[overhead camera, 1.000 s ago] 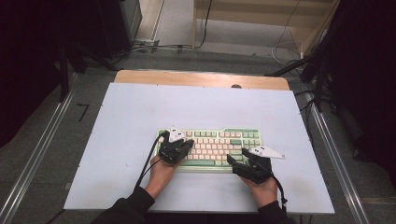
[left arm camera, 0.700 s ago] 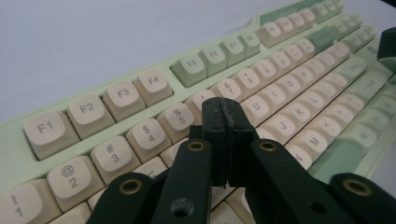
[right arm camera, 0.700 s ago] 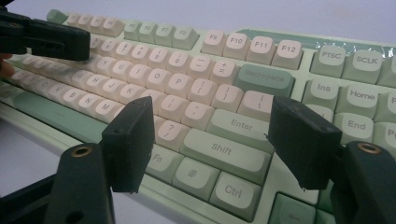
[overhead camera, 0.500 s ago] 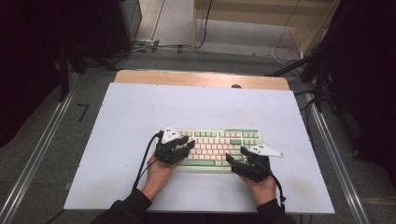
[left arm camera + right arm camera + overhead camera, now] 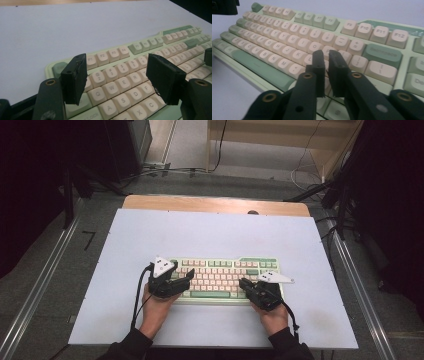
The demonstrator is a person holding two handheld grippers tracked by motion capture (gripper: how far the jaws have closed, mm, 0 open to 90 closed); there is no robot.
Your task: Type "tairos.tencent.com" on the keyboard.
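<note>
A pale green keyboard (image 5: 225,276) with cream keys lies across the near middle of the white table top (image 5: 215,235). My left gripper (image 5: 184,281) hovers over its left end. In the left gripper view my left gripper (image 5: 119,76) is open, and its jaws straddle the number and QWERTY rows of the keyboard (image 5: 175,37) with nothing held. My right gripper (image 5: 246,286) is over the keyboard's right part. In the right gripper view my right gripper (image 5: 325,60) is shut, its tips just above the keys near the right end of the letter rows of the keyboard (image 5: 287,27).
A wooden strip (image 5: 215,204) borders the table's far edge. Metal rails (image 5: 45,285) run along both sides. Cables (image 5: 165,170) and dark equipment lie on the floor beyond. Each gripper trails a black cable (image 5: 136,300) toward the near table edge.
My left gripper has shifted a little to the left along the keyboard. The right gripper has barely moved.
</note>
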